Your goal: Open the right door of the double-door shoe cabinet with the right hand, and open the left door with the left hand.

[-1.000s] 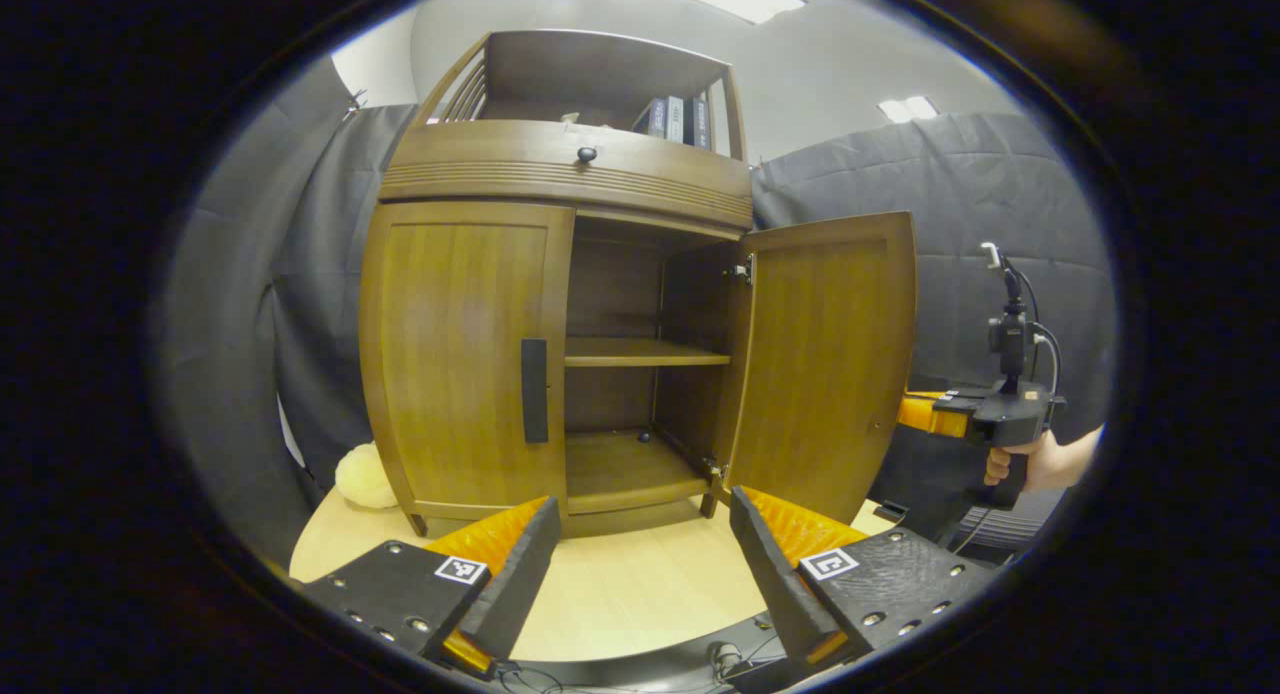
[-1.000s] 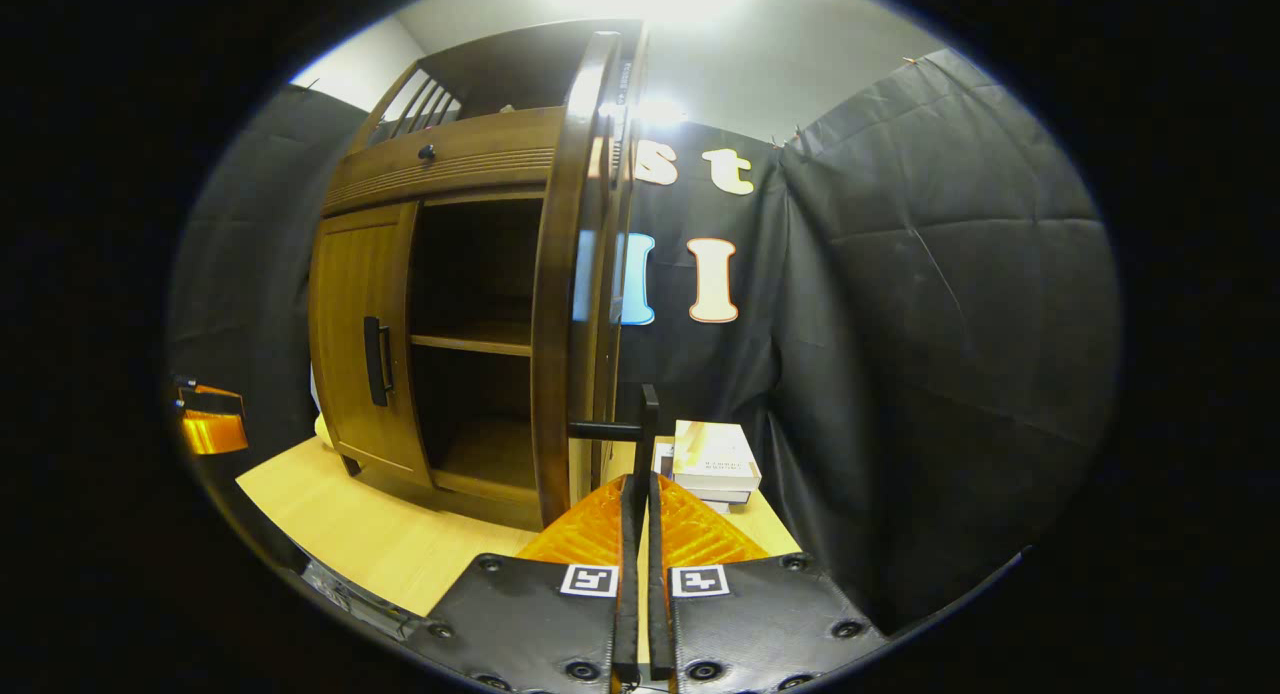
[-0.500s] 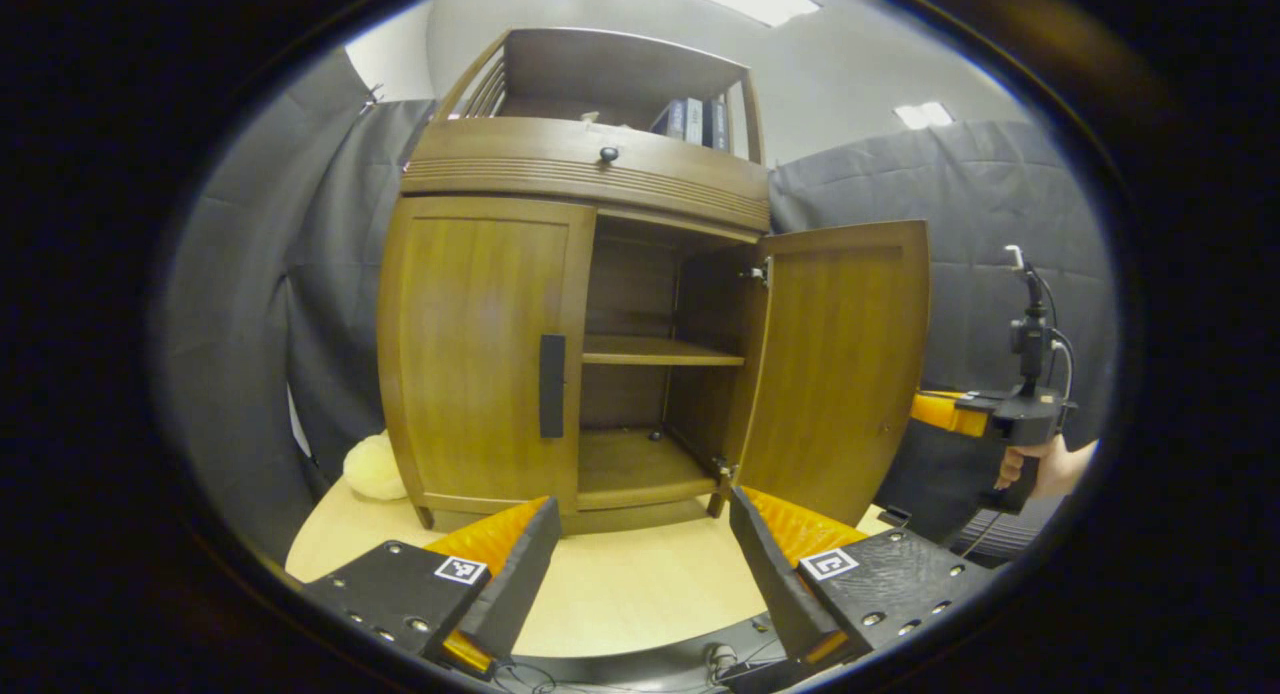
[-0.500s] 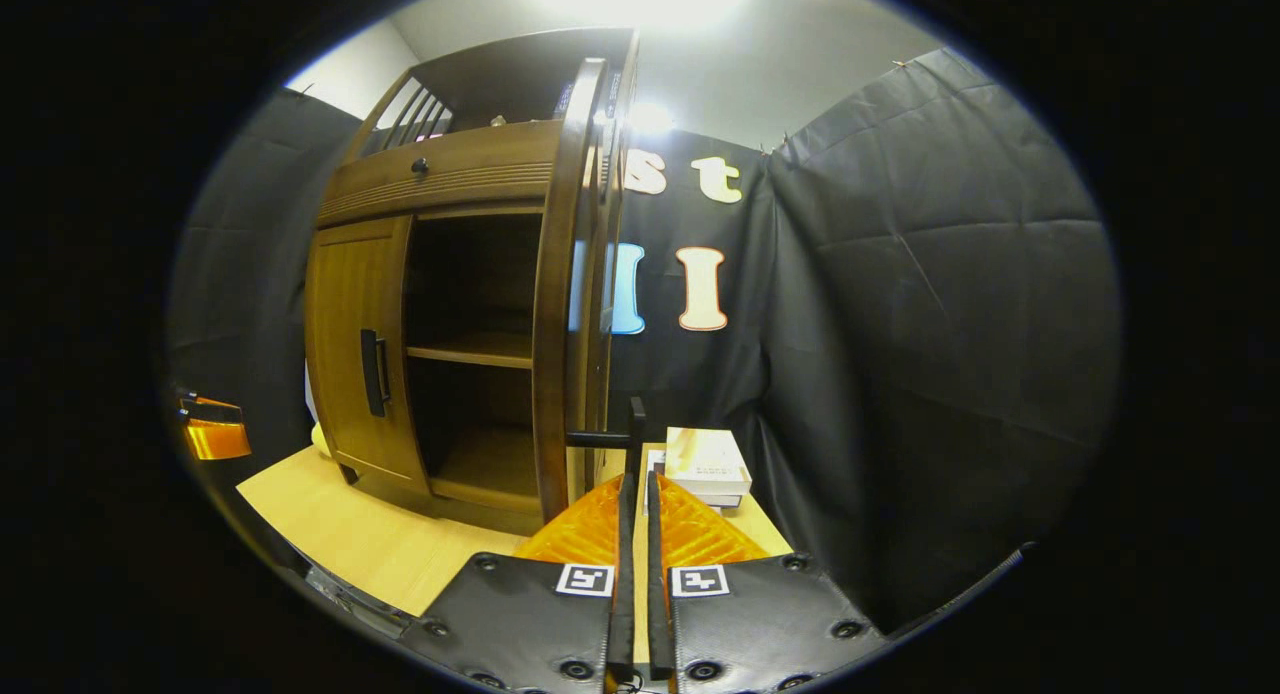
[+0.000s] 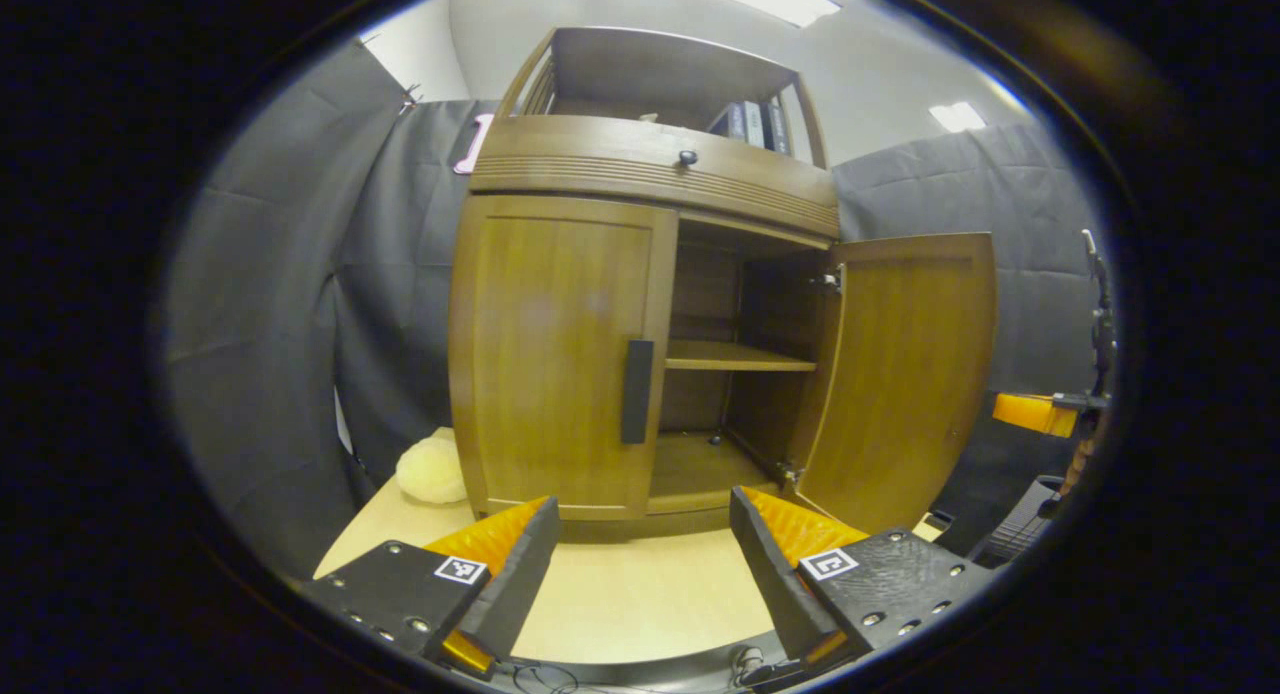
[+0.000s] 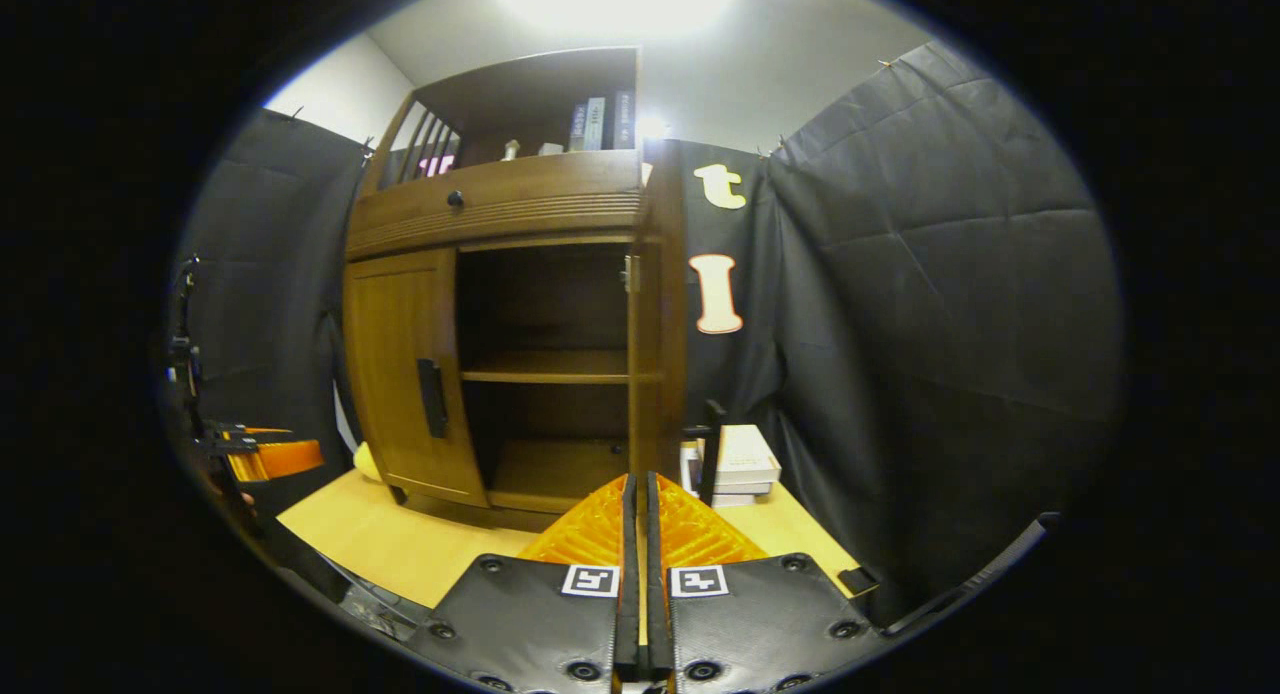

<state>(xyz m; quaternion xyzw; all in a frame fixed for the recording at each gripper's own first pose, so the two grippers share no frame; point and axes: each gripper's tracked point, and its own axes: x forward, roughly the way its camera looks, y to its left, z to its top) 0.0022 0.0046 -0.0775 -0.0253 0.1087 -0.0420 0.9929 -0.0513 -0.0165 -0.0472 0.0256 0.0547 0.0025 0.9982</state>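
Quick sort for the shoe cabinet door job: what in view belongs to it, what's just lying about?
Job:
- shoe cabinet
- right door, swung open
- left door, closed, with its black handle
- left tongs, open
- right tongs, shut, empty

Lying about:
- books on the top shelf
- boxes beside the cabinet
- yellow fluffy thing

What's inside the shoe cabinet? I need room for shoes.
Behind the open right door, the cabinet shows a bare shelf and bare bottom board. The shut left door hides the left half.

Pale fluffy ball [image 5: 432, 471] and stacked boxes [image 6: 745, 462] on table [image 5: 640, 594].
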